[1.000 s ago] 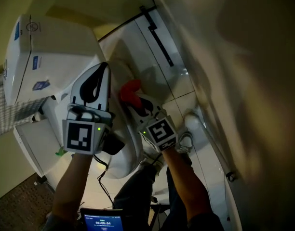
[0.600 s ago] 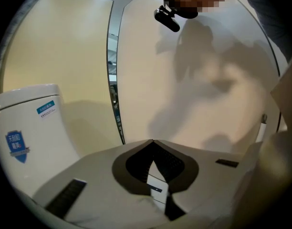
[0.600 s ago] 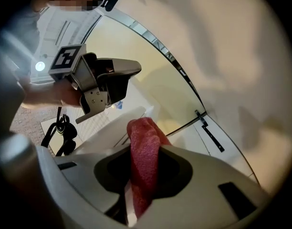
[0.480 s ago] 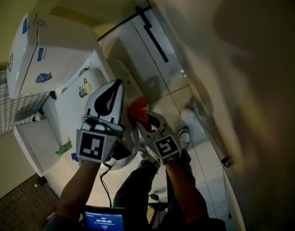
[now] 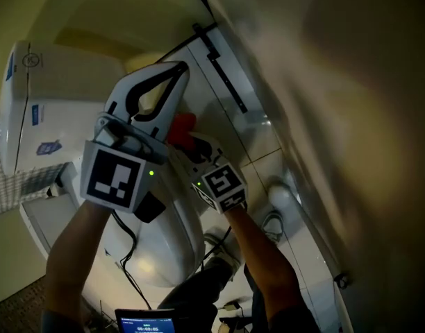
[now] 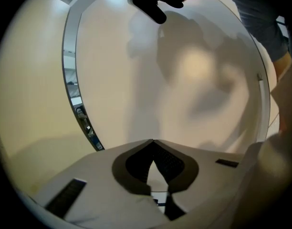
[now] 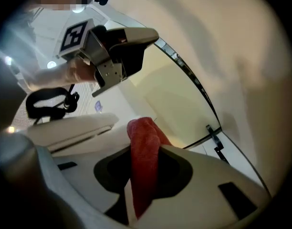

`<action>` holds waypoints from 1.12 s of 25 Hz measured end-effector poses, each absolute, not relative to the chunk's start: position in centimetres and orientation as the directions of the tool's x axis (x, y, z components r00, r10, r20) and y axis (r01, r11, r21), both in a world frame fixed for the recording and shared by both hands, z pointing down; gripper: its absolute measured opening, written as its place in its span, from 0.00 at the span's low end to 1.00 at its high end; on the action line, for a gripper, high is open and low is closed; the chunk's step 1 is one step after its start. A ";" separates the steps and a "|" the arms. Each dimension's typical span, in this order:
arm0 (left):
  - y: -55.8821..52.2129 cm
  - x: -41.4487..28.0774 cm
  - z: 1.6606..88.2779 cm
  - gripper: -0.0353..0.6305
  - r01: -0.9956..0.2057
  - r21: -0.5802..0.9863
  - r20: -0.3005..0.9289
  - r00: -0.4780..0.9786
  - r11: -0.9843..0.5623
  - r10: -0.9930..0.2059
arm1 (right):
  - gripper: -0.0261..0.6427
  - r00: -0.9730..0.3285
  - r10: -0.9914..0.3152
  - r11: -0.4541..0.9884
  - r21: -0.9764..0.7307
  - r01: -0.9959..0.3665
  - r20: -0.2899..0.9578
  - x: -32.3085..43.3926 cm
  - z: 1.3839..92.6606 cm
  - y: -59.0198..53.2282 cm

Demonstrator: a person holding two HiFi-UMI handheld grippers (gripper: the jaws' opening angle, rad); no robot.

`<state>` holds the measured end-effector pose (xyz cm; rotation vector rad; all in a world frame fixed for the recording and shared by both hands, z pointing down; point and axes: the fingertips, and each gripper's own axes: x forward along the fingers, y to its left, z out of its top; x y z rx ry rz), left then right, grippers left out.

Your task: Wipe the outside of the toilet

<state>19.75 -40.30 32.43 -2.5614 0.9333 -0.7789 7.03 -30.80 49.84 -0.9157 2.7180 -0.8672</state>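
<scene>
Currently the right gripper (image 7: 145, 173) has its jaws clenched on the red cloth (image 7: 142, 137), whose end pokes past the tips. The toilet (image 5: 160, 245) lies just left of and below them, nearest this hand. Left gripper (image 6: 153, 144): jaws closed, empty, held high.

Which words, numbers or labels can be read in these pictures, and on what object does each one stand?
No text can be read for certain.
Blue stickers on the white toilet tank: print too small to read.
Round mark on the tank's top: too blurred to read.
Screen at the bottom edge: digits show, but too blurred to read.
Marker cubes: black and white square patterns only, no letters.
</scene>
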 end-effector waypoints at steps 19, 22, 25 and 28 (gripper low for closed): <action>-35.8 22.3 34.6 0.08 -0.495 -0.515 0.274 0.678 -0.699 -0.682 | 0.16 -0.804 -0.567 0.544 -0.650 -0.530 0.181 6.8 62.2 -21.9; -32.8 23.0 34.3 0.08 -0.532 -0.460 0.276 0.675 -0.711 -0.684 | 0.16 -0.786 -0.577 0.521 -0.642 -0.563 0.222 9.2 60.9 -17.6; -30.3 23.5 34.4 0.08 -0.533 -0.433 0.292 0.680 -0.727 -0.672 | 0.16 -0.781 -0.570 0.511 -0.634 -0.580 0.255 10.6 59.8 -14.9; -29.3 23.8 34.0 0.08 -0.532 -0.419 0.301 0.683 -0.735 -0.666 | 0.16 -0.759 -0.600 0.503 -0.619 -0.604 0.253 12.0 58.1 -15.2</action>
